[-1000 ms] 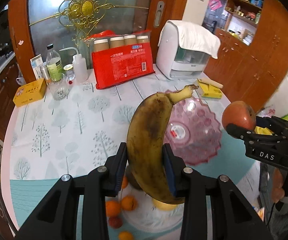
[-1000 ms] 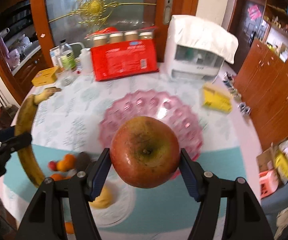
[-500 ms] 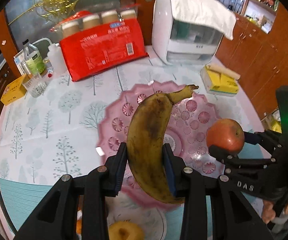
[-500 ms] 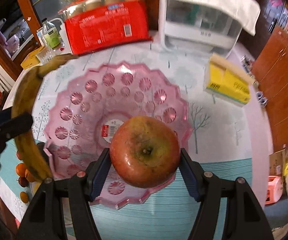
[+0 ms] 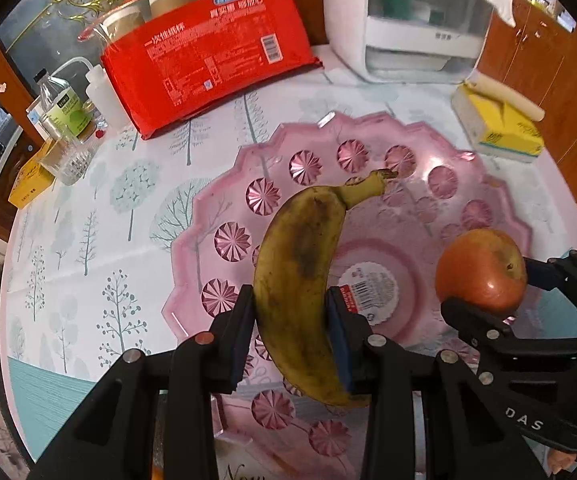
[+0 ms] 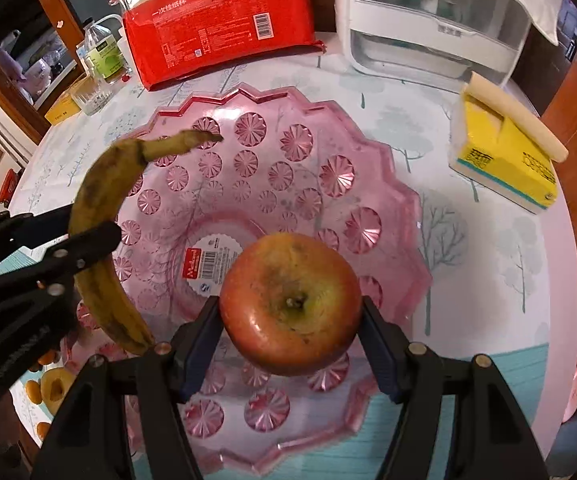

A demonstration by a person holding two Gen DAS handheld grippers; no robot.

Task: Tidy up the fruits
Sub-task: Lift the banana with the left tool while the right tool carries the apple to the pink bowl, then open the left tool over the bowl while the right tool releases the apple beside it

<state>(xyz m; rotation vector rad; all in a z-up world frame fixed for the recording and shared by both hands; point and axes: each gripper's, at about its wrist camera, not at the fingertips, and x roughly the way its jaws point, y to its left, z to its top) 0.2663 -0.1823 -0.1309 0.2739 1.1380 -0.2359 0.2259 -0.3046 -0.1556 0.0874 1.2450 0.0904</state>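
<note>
My left gripper (image 5: 290,320) is shut on a spotted yellow banana (image 5: 300,280) and holds it above the left half of a pink glass fruit bowl (image 5: 224,184). My right gripper (image 6: 291,328) is shut on a red apple (image 6: 290,300) above the bowl (image 6: 388,184), near its middle. In the right wrist view the banana (image 6: 100,216) and left gripper (image 6: 48,256) are at the left. In the left wrist view the apple (image 5: 480,268) and right gripper (image 5: 484,300) are at the right.
A red pack of paper cups (image 5: 208,52), a white appliance (image 5: 408,20), a yellow box (image 5: 500,128), bottles and a glass (image 5: 68,120) stand around the far side of the table. Small oranges and a yellow fruit (image 6: 52,388) lie on a plate at the near left.
Both grippers have moved forward and down over the pink bowl, which now fills both views. Each still holds its fruit.
</note>
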